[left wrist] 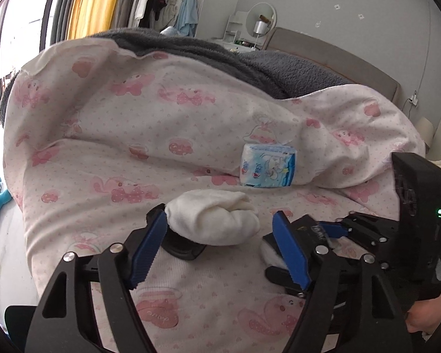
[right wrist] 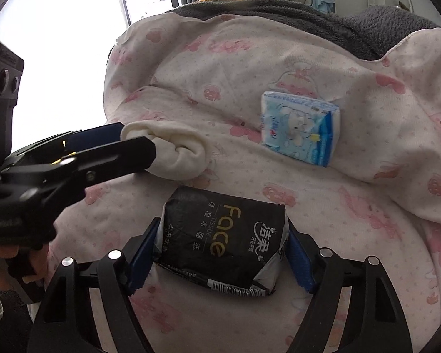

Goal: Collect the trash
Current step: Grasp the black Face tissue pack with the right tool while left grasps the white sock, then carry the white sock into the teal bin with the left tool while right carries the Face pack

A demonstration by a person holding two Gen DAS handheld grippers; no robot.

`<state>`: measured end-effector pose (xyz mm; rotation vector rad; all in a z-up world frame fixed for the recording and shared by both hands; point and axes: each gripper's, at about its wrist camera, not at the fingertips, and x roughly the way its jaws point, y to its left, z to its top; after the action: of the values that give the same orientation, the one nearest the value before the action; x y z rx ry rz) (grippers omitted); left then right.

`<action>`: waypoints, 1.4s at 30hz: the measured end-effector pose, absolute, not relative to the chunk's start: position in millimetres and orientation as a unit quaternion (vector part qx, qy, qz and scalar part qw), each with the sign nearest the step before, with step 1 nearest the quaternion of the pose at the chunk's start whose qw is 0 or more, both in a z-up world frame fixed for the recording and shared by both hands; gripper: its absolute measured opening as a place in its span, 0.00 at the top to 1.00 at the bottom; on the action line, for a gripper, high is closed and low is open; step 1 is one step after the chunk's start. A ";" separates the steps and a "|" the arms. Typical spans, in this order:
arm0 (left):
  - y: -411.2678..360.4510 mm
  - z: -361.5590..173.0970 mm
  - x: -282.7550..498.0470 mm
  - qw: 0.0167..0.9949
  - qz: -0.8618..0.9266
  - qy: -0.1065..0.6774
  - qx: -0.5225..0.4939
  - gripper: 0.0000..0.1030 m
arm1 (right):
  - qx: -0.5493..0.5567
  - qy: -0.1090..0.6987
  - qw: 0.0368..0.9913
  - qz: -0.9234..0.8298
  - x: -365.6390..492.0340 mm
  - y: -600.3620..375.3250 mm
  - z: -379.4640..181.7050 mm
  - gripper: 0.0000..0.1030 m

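The likeliest slip is with the black tissue pack [right wrist: 223, 241]. The right tool [right wrist: 223, 253] has it clamped across its width, and the soft plastic wrapper is already buckling at the near corner; a pack that gives like that could squirm out once it is lifted off the quilt [right wrist: 308, 206], I'd guess, especially if the squeeze is only on film rather than on the tissues inside.

The other risk is on the left. The left tool [left wrist: 217, 235] stands wide apart, its blue pads [left wrist: 150, 247] flanking the near end of the rolled white cloth [left wrist: 214, 217], one pad seemingly touching the cloth's left edge, and nothing is gripped. If it closes from there it may catch only the loose outer fold, so the roll unwinds, or it may pinch the quilt along with it. Whether that cloth counts as trash at all I cannot tell.

The two tools also sit near each other, so a careless swing could knock the black pack.

Relative to the black pack: the white cloth lies just beyond it to the left, and a blue-and-white tissue packet [right wrist: 300, 129] rests farther beyond to the right, propped on a fold of the quilt, untouched.
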<state>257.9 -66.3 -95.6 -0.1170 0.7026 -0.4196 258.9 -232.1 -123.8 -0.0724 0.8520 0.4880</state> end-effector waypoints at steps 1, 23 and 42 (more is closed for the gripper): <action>-65.7 -96.7 259.3 0.915 -0.202 0.344 -0.060 0.28 | -0.040 0.407 0.883 0.231 258.3 -233.6 -123.2 0.24; -64.3 -83.5 253.9 0.922 -0.210 0.317 -0.068 0.61 | -0.001 0.391 0.896 0.210 261.6 -271.5 -96.9 0.23; 17.6 -53.4 204.6 0.950 -0.117 0.282 -0.063 0.61 | 0.018 0.350 0.905 0.240 258.7 -221.0 -41.0 0.23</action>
<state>204.6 17.6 -53.4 -0.1290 0.5743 -0.2379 258.7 -221.0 -41.0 0.0367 0.7240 0.4966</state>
